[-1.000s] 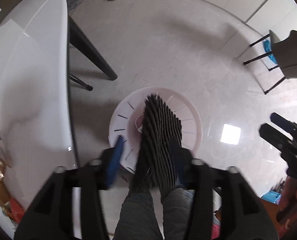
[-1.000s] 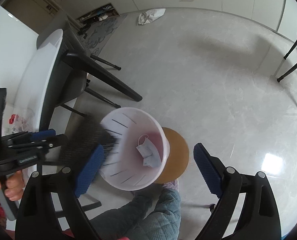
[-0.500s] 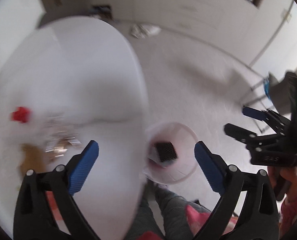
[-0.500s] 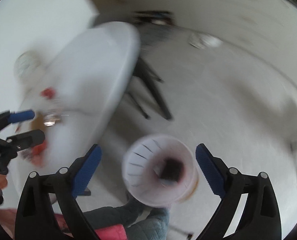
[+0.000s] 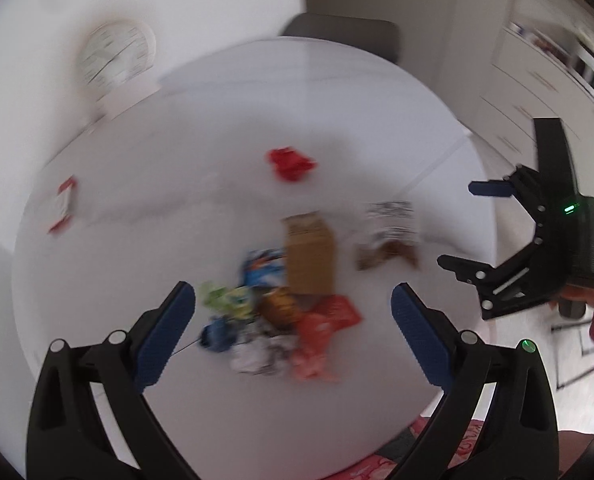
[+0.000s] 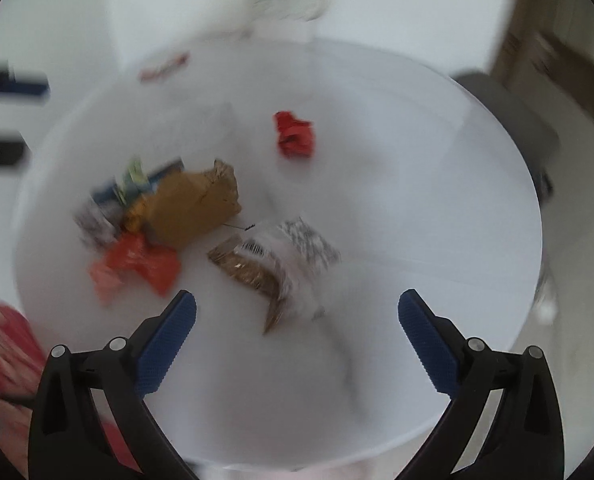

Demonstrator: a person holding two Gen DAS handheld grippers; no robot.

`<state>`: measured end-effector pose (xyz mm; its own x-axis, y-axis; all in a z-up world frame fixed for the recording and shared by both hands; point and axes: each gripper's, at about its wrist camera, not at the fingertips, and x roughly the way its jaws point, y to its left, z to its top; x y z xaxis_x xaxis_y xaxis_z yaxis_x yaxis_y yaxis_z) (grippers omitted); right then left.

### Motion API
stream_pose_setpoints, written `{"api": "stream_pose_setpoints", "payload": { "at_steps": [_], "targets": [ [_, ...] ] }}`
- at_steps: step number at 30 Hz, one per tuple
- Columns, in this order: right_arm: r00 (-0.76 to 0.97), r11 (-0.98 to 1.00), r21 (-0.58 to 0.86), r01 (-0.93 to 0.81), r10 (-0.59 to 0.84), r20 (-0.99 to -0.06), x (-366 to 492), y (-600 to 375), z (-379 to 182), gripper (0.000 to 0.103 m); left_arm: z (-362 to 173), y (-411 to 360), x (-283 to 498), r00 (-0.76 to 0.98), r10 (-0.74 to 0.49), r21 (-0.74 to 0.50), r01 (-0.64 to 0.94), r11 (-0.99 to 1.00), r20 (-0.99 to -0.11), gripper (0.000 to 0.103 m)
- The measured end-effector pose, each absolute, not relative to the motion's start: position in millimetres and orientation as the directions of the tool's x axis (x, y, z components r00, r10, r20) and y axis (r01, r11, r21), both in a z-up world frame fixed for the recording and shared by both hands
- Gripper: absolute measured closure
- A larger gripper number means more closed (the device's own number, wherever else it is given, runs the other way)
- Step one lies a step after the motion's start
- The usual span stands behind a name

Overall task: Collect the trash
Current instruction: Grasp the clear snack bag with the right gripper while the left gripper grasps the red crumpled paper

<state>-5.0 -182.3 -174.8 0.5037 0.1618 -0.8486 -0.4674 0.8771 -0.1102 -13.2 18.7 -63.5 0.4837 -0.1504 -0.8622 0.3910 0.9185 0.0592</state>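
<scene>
Both views are blurred by motion. A pile of trash lies on the round white table (image 5: 177, 160): a brown cardboard box (image 5: 310, 256), colourful wrappers (image 5: 233, 300), an orange-red wrapper (image 5: 317, 340) and a clear packet with brown contents (image 5: 389, 236). A red crumpled piece (image 5: 291, 164) lies apart, farther back. My left gripper (image 5: 293, 332) is open and empty above the pile. My right gripper (image 6: 297, 332) is open and empty above the clear packet (image 6: 281, 260), with the box (image 6: 193, 208) and the red piece (image 6: 295, 140) beyond. The right gripper also shows in the left wrist view (image 5: 473, 228).
A red and white card (image 5: 61, 204) lies at the table's far left. A white fan-like object (image 5: 115, 56) stands behind the table by the wall. A grey chair (image 5: 337, 34) stands at the far side. White cabinets (image 5: 537, 92) are at the right.
My left gripper let a dark ribbed item fall into the white bin. Both grippers then swung up from the bin to over the table with the trash.
</scene>
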Motion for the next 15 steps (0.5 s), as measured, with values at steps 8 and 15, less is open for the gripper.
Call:
{"api": "stream_pose_setpoints", "payload": {
  "at_steps": [8, 15],
  "targets": [
    [0.364, 0.719, -0.187, -0.669, 0.097, -0.926, 47, -151, -227, 0.003, -94, 42, 4, 0.435, -0.134, 0.022, 0.334, 0.942, -0.89, 0.009],
    [0.277, 0.769, -0.065, -0.636, 0.149, -0.949, 60, -173, -230, 0.048, -104, 12, 25, 0.415, -0.161, 0.034, 0.424, 0.905, -0.895, 0.009]
  ]
}}
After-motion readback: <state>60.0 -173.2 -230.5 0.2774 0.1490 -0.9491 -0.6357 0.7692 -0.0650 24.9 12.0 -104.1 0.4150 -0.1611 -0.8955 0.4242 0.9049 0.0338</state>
